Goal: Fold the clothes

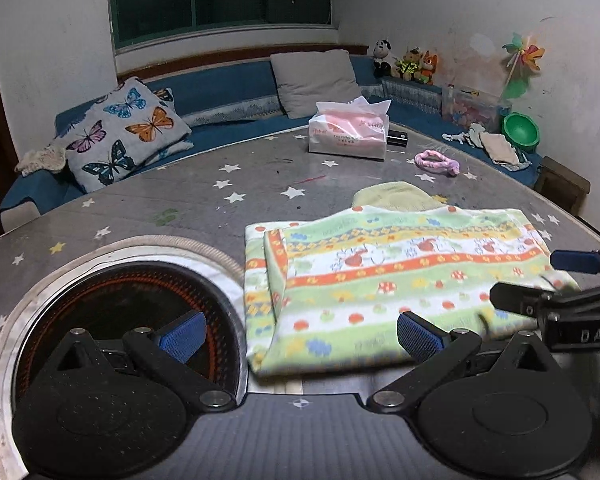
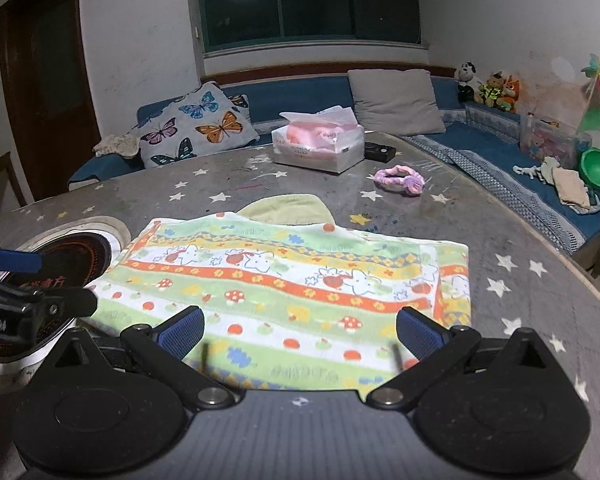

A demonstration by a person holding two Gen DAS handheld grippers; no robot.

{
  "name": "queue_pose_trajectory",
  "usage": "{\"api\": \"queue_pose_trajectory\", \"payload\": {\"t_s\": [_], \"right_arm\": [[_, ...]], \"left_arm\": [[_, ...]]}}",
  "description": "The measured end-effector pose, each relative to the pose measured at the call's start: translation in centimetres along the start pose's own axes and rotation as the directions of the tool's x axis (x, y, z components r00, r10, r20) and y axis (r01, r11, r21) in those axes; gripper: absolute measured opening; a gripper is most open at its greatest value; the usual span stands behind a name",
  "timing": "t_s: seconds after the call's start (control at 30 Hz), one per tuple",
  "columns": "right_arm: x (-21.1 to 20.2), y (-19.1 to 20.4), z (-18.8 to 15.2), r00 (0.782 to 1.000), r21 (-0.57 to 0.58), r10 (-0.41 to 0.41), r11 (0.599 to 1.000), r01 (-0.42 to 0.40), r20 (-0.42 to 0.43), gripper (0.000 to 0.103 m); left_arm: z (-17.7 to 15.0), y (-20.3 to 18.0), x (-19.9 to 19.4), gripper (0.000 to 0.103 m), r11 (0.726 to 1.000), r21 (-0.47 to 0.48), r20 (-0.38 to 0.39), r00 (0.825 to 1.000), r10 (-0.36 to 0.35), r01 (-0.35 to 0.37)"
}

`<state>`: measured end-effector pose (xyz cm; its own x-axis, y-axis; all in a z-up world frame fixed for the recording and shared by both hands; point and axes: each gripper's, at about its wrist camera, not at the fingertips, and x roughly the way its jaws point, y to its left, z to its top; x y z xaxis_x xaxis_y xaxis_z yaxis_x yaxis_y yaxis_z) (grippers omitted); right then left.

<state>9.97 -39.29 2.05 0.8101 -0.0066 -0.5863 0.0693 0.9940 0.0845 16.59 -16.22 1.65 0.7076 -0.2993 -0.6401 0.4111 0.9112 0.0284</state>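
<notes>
A folded patterned cloth [image 1: 400,276] [image 2: 296,280] with green, orange and white bands, mushrooms and cartoon animals lies flat on the grey star-printed table [image 1: 204,196] [image 2: 540,280]. A pale yellow garment [image 1: 392,196] [image 2: 288,208] peeks out from under its far edge. My left gripper [image 1: 300,338] is open above the cloth's near left corner, nothing between its blue pads. My right gripper [image 2: 300,334] is open over the cloth's near edge, empty too. Each gripper shows at the edge of the other's view: the right gripper [image 1: 560,280], the left gripper [image 2: 32,280].
A round heater plate [image 1: 112,320] [image 2: 64,264] is set into the table at the left. Farther back lie a tissue pack [image 1: 348,132] [image 2: 320,144], a small black box [image 2: 380,151] and a pink headband [image 1: 436,162] [image 2: 400,178]. A blue sofa [image 1: 228,88] with cushions and toys rings the table.
</notes>
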Motion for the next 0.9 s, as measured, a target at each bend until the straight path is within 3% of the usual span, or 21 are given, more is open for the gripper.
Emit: {"api": "queue_pose_trajectory", "payload": {"t_s": [0.43,0.9], "right_arm": [[-2.6,2.0,-2.1,1.0,0.011,-0.012,1.0,0.012,0.001,0.103],[-4.5,3.1,-5.0,0.999,0.055,-0.024,0.998,0.025,-0.025,0.103]], "left_arm": [[-3.4,-0.3,-4.2,0.103,1.0,-0.019,0.028,0.999,0.015,-0.015],[-7.0,-0.1,-6.2,0.103,0.998,-0.062,0.001,1.0,0.016,-0.016]]}}
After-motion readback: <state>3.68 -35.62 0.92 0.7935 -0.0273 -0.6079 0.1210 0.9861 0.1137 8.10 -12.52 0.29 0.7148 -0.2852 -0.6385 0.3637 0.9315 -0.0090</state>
